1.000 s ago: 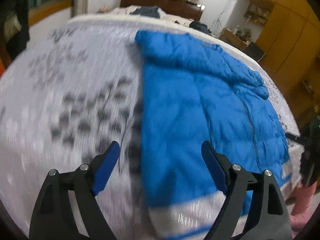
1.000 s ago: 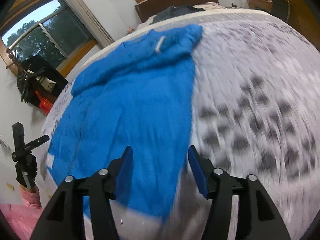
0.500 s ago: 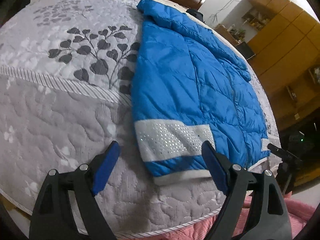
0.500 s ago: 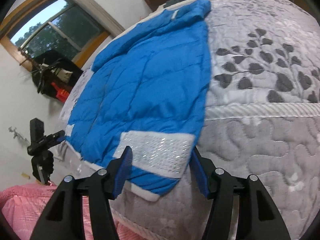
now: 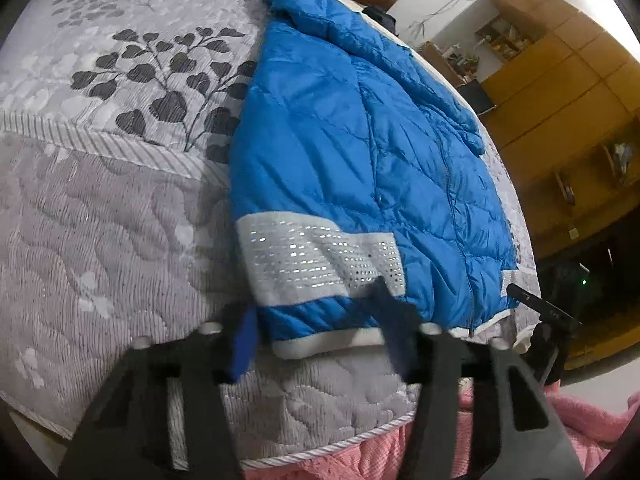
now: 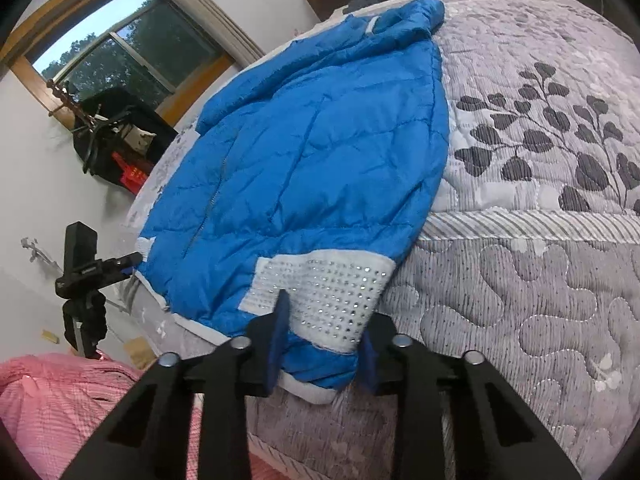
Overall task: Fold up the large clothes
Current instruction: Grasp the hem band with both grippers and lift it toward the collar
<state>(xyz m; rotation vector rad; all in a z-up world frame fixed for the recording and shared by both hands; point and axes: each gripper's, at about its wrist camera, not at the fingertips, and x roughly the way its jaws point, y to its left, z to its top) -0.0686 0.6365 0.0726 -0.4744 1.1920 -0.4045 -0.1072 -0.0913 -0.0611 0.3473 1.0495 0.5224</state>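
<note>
Left wrist: my left gripper (image 5: 316, 328) gapes around the jacket (image 5: 360, 152) hem. Right gripper (image 6: 324, 340) likewise straddles it, jaws apart.

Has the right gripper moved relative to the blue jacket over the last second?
Yes. The right gripper has come down and in toward the blue jacket, its fingers now open either side of the white hem corner.

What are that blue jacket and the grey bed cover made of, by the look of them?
The blue jacket looks like thin synthetic shell over puffy filling: slight sheen, stitched quilt lines, soft creases. Its white band carries rows of glinting studs or sequins. The grey bed cover looks like matte quilted woven fabric, with stitched swirls and a leaf pattern.
</note>
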